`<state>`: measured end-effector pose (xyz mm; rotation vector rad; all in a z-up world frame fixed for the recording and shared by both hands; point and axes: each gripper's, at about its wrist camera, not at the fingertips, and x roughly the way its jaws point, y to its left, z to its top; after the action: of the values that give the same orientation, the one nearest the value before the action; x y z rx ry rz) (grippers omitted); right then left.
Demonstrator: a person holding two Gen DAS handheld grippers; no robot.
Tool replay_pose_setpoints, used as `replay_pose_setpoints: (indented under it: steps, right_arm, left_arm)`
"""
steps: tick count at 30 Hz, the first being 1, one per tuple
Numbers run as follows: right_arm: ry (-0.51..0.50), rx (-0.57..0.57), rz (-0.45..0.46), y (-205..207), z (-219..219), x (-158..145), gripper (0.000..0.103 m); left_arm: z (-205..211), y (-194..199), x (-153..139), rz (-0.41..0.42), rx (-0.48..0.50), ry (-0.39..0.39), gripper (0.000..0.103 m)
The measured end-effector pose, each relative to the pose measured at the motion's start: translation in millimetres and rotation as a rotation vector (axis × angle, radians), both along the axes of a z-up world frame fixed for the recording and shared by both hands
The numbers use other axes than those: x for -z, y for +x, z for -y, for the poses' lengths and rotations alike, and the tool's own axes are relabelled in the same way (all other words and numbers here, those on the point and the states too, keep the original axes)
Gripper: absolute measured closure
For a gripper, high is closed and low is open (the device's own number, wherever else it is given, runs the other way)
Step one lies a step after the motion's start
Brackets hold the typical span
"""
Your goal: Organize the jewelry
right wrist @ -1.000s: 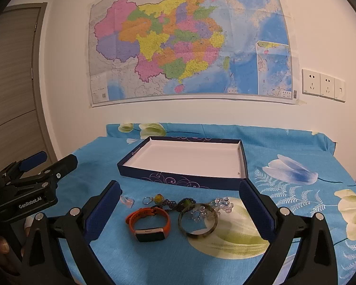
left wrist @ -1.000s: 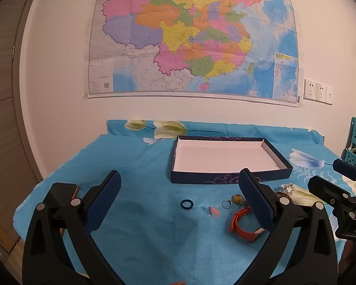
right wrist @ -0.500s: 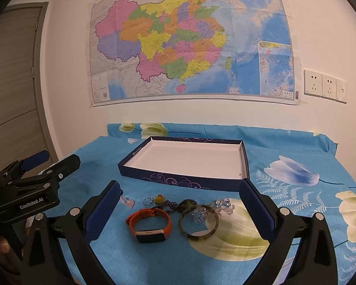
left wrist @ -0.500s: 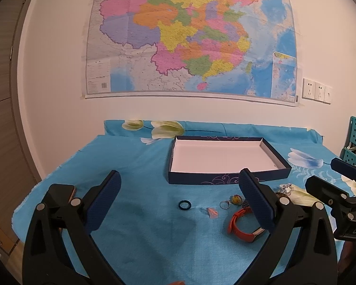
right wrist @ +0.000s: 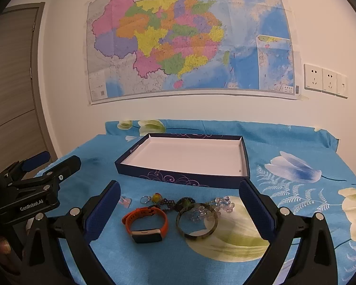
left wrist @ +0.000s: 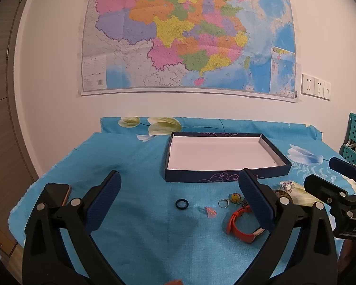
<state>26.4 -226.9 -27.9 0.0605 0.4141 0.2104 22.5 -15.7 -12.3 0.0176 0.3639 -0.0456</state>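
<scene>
Both hand-held grippers, left (left wrist: 178, 191) and right (right wrist: 179, 198), hover released over a blue floral cloth (right wrist: 284, 213). A shallow navy tray (right wrist: 178, 178) sits behind an orange watch (right wrist: 146, 223), mottled bangle (right wrist: 197, 222), clear beads (right wrist: 222, 204), keyring (right wrist: 152, 198) and dark ring (left wrist: 181, 203).

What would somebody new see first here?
Probably the big colourful wall map above the table. Then the empty dark-blue box with a white inside on the bright blue flowery cloth. In front of it sits a cluster of jewelry, such as the orange wristband and mottled green bangle.
</scene>
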Motion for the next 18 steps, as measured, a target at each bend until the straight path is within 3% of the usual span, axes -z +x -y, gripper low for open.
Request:
replay_pose_setpoints:
  steps: [18]
  right_arm:
    - [-0.01, -0.015, -0.015, 4.6, -5.7, 4.3, 0.006]
  left_arm:
    - [-2.9, 5.8, 5.7, -0.018, 0.005, -0.006, 0.005]
